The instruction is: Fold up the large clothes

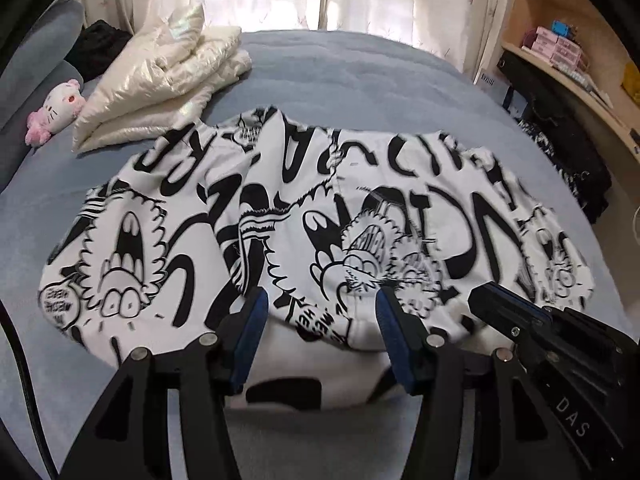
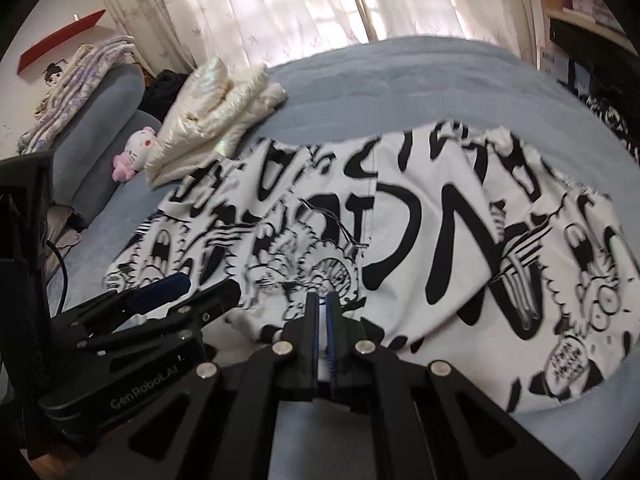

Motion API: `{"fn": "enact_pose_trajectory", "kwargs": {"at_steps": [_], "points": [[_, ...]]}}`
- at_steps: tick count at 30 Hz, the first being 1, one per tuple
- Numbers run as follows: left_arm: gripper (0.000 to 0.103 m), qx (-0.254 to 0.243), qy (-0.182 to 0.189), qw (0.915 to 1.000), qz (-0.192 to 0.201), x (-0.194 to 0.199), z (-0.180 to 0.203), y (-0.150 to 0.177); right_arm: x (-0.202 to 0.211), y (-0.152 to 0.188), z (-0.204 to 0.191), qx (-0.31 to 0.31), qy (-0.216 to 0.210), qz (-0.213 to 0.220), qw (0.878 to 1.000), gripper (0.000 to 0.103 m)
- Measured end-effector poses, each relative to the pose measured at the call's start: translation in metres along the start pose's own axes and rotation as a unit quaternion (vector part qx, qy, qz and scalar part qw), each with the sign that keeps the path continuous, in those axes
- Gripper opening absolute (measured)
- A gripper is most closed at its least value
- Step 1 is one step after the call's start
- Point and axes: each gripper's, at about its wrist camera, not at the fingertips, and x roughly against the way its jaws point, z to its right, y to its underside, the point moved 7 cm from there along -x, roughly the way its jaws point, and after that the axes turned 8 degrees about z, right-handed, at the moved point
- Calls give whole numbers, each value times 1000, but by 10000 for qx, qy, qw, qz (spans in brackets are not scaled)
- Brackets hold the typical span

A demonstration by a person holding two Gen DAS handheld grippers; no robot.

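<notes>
A large white garment with black cartoon print lies spread across the blue bed. My left gripper hovers at the garment's near edge. Its blue pads stand well apart, and the white hem bulges between them without being pressed. Just to its right, my right gripper is shut at the same near edge, with a thin white strip of the cloth between its pads.
A folded cream puffy jacket and a pink-and-white plush toy lie at the bed's far left. Dark clothes and a wooden shelf stand off the right side. Curtains hang behind.
</notes>
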Motion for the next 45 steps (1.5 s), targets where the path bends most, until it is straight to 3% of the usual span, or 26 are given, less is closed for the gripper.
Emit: {"fn": "enact_pose_trajectory", "kwargs": {"at_steps": [2, 7, 10, 12, 14, 16, 18, 24, 29, 35, 39, 45], "points": [[54, 28, 39, 9999, 138, 17, 0, -2, 16, -2, -6, 31, -9, 107, 9999, 3], [71, 163, 106, 9987, 479, 60, -5, -1, 50, -3, -21, 62, -51, 270, 9996, 8], [72, 230, 140, 9982, 538, 75, -10, 4, 72, -2, -30, 93, -94, 406, 9991, 23], [77, 312, 193, 9978, 554, 85, -14, 9, 86, -1, -35, 124, -92, 525, 9985, 41], [82, 388, 256, 9974, 544, 92, -18, 14, 100, -1, -39, 163, -58, 678, 9975, 45], [95, 502, 362, 9968, 507, 96, -22, 20, 110, 0, -43, 237, 7, 781, 9967, 47], [99, 643, 383, 9962, 439, 98, -29, 26, 117, 2, -45, 289, 46, 851, 9959, 50], [99, 1304, 710, 9889, 52, 92, -52, 46, 120, 9, -45, 235, 120, 868, 9959, 53], [99, 2112, 998, 9723, -48, 81, -81, 70, 113, 18, -43, 242, 188, 838, 9960, 53], [99, 2933, 1049, 9502, -40, 51, -113, 90, 93, 25, -35, 169, 167, 684, 9974, 53], [99, 3118, 949, 9454, 40, 31, -124, 92, 82, 27, -33, 210, 176, 628, 9976, 53], [99, 3188, 832, 9435, 348, 1, -144, 70, 65, 26, -28, 198, 117, 577, 9981, 52]]}}
